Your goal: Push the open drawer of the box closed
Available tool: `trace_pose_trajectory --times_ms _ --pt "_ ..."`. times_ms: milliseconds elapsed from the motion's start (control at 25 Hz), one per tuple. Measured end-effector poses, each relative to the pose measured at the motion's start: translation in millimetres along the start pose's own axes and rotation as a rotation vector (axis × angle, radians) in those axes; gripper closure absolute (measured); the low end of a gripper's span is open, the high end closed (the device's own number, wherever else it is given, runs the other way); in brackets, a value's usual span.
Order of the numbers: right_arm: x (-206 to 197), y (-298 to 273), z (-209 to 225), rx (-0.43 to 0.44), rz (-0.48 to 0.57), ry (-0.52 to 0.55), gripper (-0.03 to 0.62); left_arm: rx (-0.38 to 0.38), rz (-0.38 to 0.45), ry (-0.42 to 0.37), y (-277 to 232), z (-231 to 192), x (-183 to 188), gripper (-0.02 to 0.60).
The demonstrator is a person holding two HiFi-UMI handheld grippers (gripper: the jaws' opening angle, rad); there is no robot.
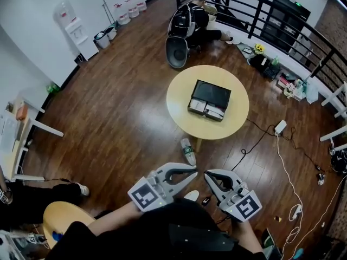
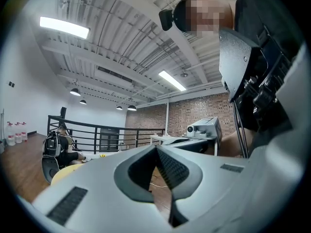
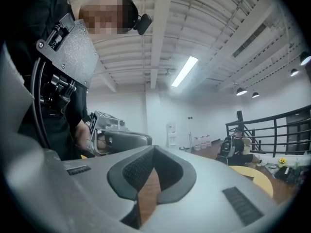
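A black box lies on the round wooden table in the middle of the head view. Its drawer is pulled out toward me and shows white contents. Both grippers hang low at the bottom of that view, well short of the table and apart from the box. My left gripper is shut and empty, tips pointing right. My right gripper is shut and empty, tips pointing left, almost meeting the other. In the left gripper view the left gripper has its jaws closed together; the right gripper looks the same.
A green bottle lies on the wood floor between me and the table. Cables and a power strip trail at the right. A black chair and a seated person are beyond the table. A small yellow stool is at lower left.
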State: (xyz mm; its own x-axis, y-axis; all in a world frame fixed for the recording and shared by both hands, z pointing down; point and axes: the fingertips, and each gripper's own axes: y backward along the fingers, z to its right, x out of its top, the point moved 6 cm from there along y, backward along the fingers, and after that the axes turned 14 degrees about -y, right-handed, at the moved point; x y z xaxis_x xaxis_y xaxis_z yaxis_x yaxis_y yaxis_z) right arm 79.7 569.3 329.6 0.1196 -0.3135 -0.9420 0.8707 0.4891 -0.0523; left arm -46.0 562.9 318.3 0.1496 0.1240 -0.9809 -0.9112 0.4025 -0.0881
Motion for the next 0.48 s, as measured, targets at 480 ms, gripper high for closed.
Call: trace_pose_trajectory --times_ms 480 --pt "18.6 -121.2 49.6 -0.032 0.011 -0.014 0.585 -0.051 0.010 0.012 25.6 -133.0 -38.1 0.552"
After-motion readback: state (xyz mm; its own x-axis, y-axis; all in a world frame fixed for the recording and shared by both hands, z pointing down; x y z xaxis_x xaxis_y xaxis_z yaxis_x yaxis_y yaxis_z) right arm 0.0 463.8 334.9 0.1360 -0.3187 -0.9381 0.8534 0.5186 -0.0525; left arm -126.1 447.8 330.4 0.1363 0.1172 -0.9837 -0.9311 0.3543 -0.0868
